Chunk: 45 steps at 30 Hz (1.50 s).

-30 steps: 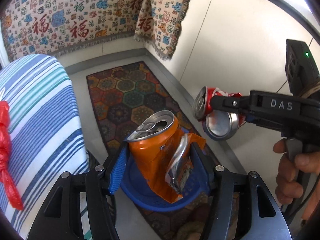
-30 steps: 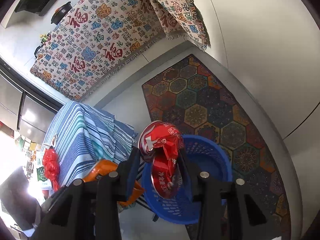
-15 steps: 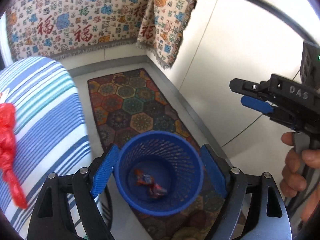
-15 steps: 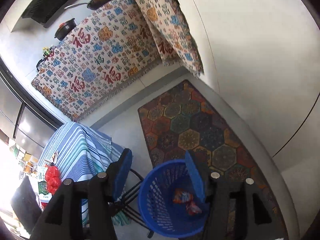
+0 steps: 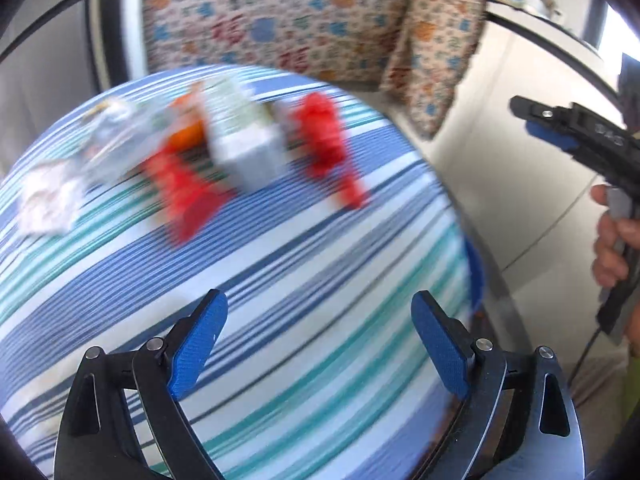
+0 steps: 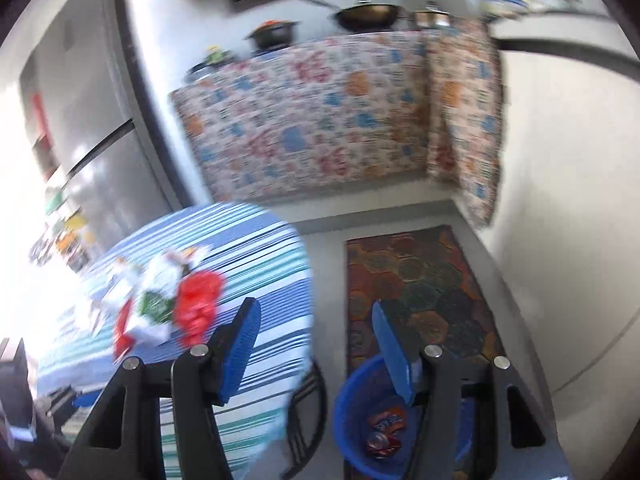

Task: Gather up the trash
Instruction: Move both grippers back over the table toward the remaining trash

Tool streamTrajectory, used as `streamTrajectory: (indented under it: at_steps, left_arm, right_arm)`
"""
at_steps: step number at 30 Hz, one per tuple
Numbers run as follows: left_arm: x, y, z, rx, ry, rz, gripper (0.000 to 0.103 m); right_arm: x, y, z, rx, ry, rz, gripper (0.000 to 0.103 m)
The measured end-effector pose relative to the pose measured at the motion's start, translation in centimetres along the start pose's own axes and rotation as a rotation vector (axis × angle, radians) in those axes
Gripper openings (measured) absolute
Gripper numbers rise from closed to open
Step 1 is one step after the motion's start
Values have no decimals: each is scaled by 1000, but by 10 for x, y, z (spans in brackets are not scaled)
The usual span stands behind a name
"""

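Observation:
My left gripper [image 5: 320, 320] hangs over the striped table [image 5: 304, 264], its jaws opening wide with nothing between them. Farther along the cloth lies blurred trash: a red plastic bag [image 5: 320, 140], a white carton [image 5: 244, 148], a red wrapper [image 5: 184, 196] and crumpled white paper [image 5: 48, 200]. A hand holds my right gripper [image 5: 532, 120] at the right edge of that view. In the right wrist view the right gripper [image 6: 316, 340] is open and empty, between the table [image 6: 256, 248] and the blue basket [image 6: 352, 400]. Crushed cans [image 6: 384, 432] lie in the basket. The red bag [image 6: 198, 300] sits on the table.
The basket stands on a patterned rug [image 6: 420, 280] beside the table's black legs [image 6: 304, 408]. A counter draped in patterned cloth [image 6: 320, 120] carries pans at the back. A fridge [image 6: 92, 152] stands at the left, a white wall at the right.
The orange can and the red can left the grippers and now lie in the blue basket. Both grippers opened and swung from over the basket toward the table.

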State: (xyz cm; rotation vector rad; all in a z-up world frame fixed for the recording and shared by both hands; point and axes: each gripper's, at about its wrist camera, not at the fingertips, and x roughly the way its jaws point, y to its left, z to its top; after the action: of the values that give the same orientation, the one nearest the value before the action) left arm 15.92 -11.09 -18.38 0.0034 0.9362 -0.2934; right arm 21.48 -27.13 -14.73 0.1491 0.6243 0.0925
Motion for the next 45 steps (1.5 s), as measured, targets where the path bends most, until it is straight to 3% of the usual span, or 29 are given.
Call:
streamTrajectory:
  at_steps: [6,12,18,33,45]
  left_arm:
    - [-9,65,-18,-65,7,142,94]
    - [6,107,-15,-79,20,217,94]
    - [12,128,-10,-89,17,242,103]
    - [13,155,-8,-172,-4,290,103]
    - [14,154,-6,-155,-2,283,103]
  right_arm:
    - [20,113,-47,-189,143,113,60]
    - [43,165,-80,-323,195,12,59]
    - [61,153,-87,-277,238,-36,60]
    - [73,150,-89,-233,179,-25,67]
    - [77,151,-86,-218,185,-40,68]
